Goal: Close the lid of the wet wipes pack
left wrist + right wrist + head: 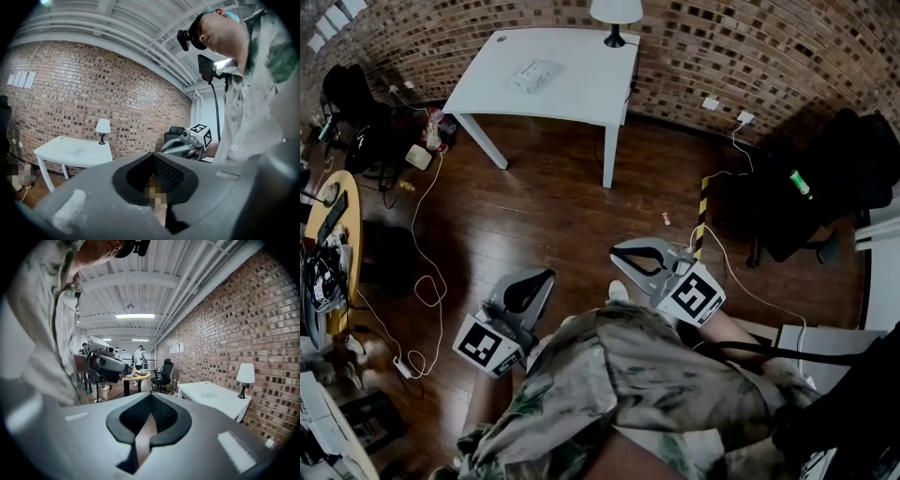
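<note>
The wet wipes pack point(534, 75) lies on the white worktop point(586, 89), about midway between its near and far edges and somewhat left of centre, with a lamp point(616, 19) at the far right corner by the brick wall. It is too small to tell whether its lid stands open.

The person stands well apart from it, across a stretch of wooden floor. The left gripper point(542, 277) and the right gripper point(626, 252) are both held close to the body. Each has its jaws drawn together with only a thin slit between the pads, and nothing is held in either.

The task looks not yet begun, since the worktop has to be reached first. A white cable point(422, 281) loops over the floor on the left and could catch a foot on the way.

At the worktop, the pack is probably light and lies loose. Pressing the lid at an angle could slide it toward an edge unless the other gripper steadies it. A soft press may also leave the lid unlatched.
</note>
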Demonstrator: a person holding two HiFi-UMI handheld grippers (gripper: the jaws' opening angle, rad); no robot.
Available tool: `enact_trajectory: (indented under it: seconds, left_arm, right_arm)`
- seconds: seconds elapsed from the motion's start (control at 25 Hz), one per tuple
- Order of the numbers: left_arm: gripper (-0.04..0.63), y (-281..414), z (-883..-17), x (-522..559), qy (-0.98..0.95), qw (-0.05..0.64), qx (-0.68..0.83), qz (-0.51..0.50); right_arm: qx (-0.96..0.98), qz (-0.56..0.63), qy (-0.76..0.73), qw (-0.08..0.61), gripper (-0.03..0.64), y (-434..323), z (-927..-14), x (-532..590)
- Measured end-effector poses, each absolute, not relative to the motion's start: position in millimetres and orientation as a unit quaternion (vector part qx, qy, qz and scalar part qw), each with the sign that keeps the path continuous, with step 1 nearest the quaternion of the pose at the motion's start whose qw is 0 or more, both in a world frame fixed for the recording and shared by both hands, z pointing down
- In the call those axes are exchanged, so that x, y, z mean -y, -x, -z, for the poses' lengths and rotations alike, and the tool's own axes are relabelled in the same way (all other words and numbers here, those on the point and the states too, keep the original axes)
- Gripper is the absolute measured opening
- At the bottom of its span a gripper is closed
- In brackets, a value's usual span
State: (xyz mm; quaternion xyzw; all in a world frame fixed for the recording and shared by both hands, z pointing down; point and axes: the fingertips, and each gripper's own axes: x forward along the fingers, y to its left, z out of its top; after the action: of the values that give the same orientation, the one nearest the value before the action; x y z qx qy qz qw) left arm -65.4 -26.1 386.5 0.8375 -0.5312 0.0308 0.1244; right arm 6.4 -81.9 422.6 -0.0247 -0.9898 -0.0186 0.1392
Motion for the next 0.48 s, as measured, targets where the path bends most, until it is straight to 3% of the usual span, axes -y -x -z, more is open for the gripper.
enact_trajectory:
  seconds: [0.48]
  left_arm:
    - [0.000, 79.8, -391.7, -142.6, -0.861, 0.122, 0.493, -0.013]
  right_arm:
    - [0.991, 0.026, -0.028, 0.125, 0.002, 3.9, -401.5, -89.6]
